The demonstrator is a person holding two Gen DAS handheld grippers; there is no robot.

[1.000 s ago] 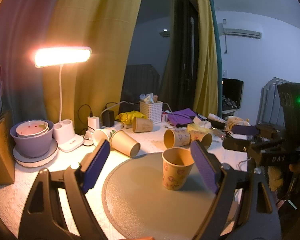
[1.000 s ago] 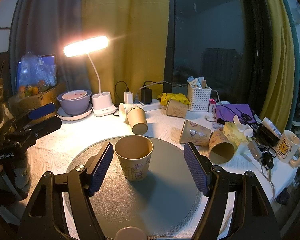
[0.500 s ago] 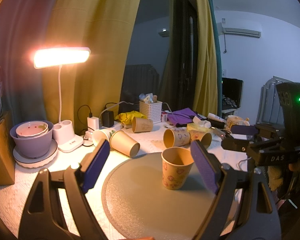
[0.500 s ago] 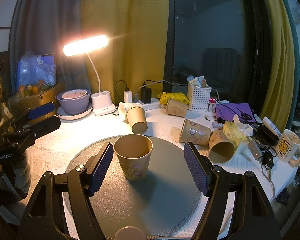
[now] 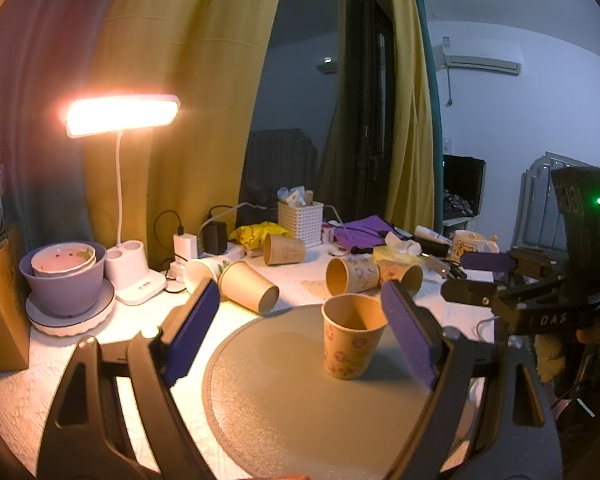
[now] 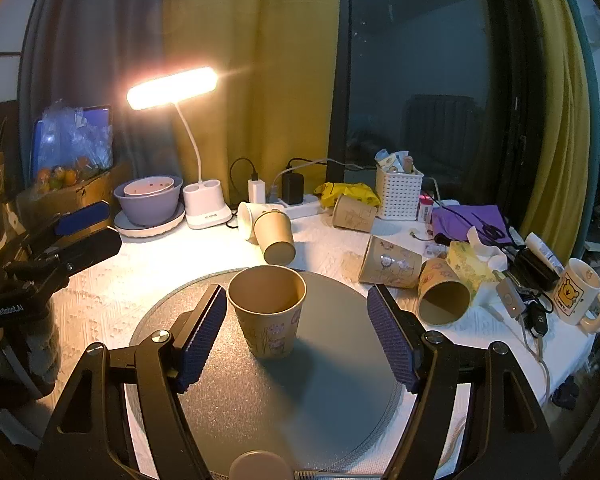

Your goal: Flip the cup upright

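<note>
— Where's the cup now?

— The paper cup (image 6: 267, 311) stands upright, mouth up, on the round grey mat (image 6: 332, 392) in the middle of the desk (image 6: 112, 276). By my reading the flip itself is done.

— And your tools?

— My right tool (image 6: 294, 338) is spread wide, the cup sitting between its fingers nearer the left pad, with a gap on each side as far as I can tell. My left tool (image 5: 300, 332) is spread too and holds nothing; the cup sits close beside its right pad (image 5: 410, 340), though I cannot tell whether they touch.

— So what's next?

— I'd say draw both tools back straight, without brushing the rim; a light paper cup would tip easily.

— And the surroundings?

— A white textured cloth covers the desk. Several other paper cups (image 6: 274, 236) lie on their sides behind the mat. A lit desk lamp (image 6: 172, 88), a purple bowl (image 6: 148, 200), a white basket (image 6: 398, 194) and a bear mug (image 6: 576, 296) crowd the edges, with yellow curtains (image 6: 252, 60) and a dark window (image 6: 412, 60) behind.
</note>
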